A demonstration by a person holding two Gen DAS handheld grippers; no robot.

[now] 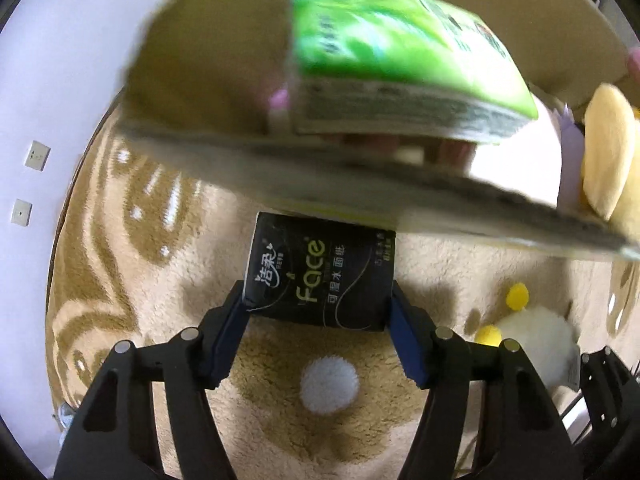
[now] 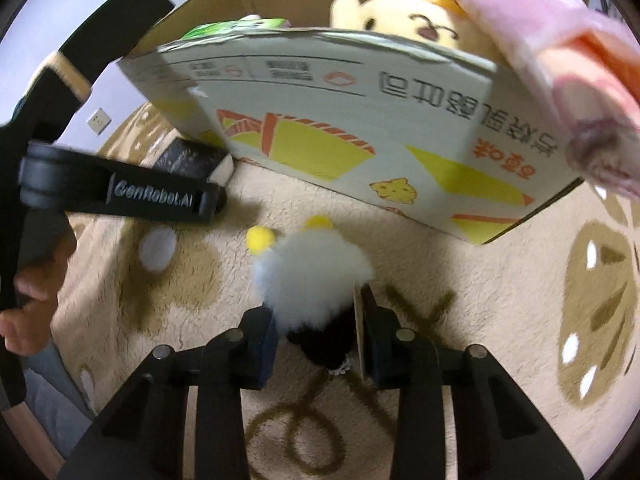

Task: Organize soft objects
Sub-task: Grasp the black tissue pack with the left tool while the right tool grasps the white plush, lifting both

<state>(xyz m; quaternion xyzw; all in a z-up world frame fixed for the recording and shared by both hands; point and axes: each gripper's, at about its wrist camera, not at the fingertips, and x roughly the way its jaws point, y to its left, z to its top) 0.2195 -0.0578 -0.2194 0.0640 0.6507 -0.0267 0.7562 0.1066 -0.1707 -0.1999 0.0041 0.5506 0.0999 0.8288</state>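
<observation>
Both pick-ups are on: the left gripper [image 1: 318,312] clamps the black tissue pack [image 1: 320,276] on the rug, the right gripper [image 2: 318,328] pinches the white fluffy toy [image 2: 316,276], and next, I'd say, each lifts into the cardboard box [image 2: 360,128] just beyond.

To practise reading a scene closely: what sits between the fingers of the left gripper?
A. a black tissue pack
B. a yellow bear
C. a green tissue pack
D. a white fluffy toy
A: in the left wrist view the left gripper has its fingers on both sides of the black tissue pack, which lies on the rug in front of the box.
</observation>
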